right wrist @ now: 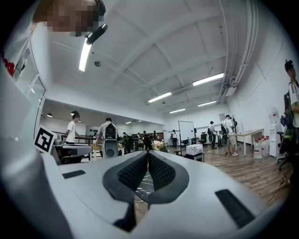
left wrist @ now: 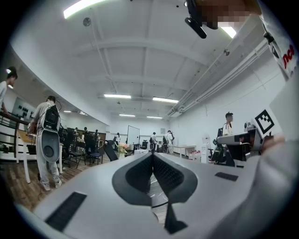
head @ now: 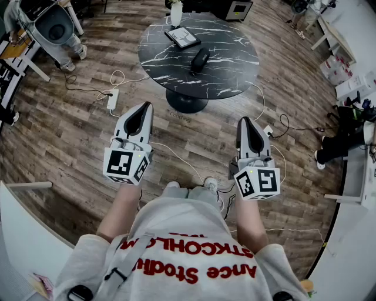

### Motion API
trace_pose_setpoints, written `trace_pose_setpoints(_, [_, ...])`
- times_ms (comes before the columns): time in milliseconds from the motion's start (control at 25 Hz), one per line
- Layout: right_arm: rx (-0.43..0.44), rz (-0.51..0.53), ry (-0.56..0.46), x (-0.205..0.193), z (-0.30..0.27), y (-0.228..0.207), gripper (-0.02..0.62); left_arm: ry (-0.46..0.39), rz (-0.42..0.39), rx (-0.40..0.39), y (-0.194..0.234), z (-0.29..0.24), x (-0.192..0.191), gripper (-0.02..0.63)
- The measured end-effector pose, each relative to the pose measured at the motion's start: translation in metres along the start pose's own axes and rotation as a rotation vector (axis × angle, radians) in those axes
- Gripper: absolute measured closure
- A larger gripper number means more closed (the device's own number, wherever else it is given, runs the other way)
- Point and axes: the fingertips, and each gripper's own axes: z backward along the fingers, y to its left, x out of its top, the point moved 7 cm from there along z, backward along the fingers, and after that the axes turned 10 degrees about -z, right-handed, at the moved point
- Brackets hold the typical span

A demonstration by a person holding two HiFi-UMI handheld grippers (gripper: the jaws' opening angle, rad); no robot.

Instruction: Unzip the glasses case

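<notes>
The person holds both tools level over the wood-plank floor (head: 70, 129), with nothing between the fingers of either one. The left gripper (head: 143, 106) has its dark ribbed fingers (left wrist: 139, 173) pressed together, leaving only a thin seam where they meet. The right gripper (head: 245, 120) is the same, its fingers (right wrist: 161, 172) shut flat against each other and pinching nothing.

The dark oval glasses case (head: 200, 60) lies well ahead of both sets of fingertips, out in front and between the two grippers, apart from either. It rests on the round black marble-patterned table (head: 235, 64), on the side of the top nearer the fingers. From here it cannot be told whether its zip is open or closed.

Beyond the case, farther from the fingers, lie a flat dark-framed rectangular tablet (head: 183, 37) and, at the far edge, a white vase (head: 176, 14). A white power strip (head: 112, 99) sits on the floor ahead of the left fingers, beside the table's foot.
</notes>
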Motion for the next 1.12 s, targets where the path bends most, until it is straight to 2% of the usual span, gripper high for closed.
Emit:
trace_pose_setpoints(400, [0.021,-0.008,-0.031,0.002,-0.009,0.009,0.575,-0.02,0.017,-0.02,0.007,-0.006,0.0,0.597])
trace_pose_setpoints(600, [0.027,0.019,-0.006,-0.006,-0.016,0.014,0.575,-0.022,0.026,-0.005,0.013,-0.01,-0.001,0.597])
trace_pose_setpoints(720, [0.052,0.018,0.007,-0.009,-0.025,0.014,0.567,-0.013,0.035,-0.031,0.013,-0.017,-0.005,0.594])
trace_pose_setpoints(800, [0.059,0.006,0.02,-0.01,-0.034,0.011,0.428,0.002,0.039,-0.041,0.013,-0.024,-0.009,0.516])
trace_pose_setpoints(840, [0.059,0.0,0.025,-0.01,-0.039,0.008,0.397,0.01,0.034,-0.041,0.013,-0.028,-0.01,0.476])
trace_pose_setpoints(960, [0.049,0.003,0.026,-0.01,-0.055,-0.003,0.347,0.015,0.02,-0.024,0.017,-0.044,-0.012,0.396])
trace_pose_setpoints(1040, [0.042,0.018,0.023,-0.007,-0.067,-0.011,0.317,0.015,0.01,-0.001,0.021,-0.058,-0.014,0.289])
trace_pose_setpoints(1120, [0.044,0.032,0.023,-0.004,-0.081,-0.02,0.305,0.02,-0.011,0.012,0.025,-0.074,-0.015,0.253])
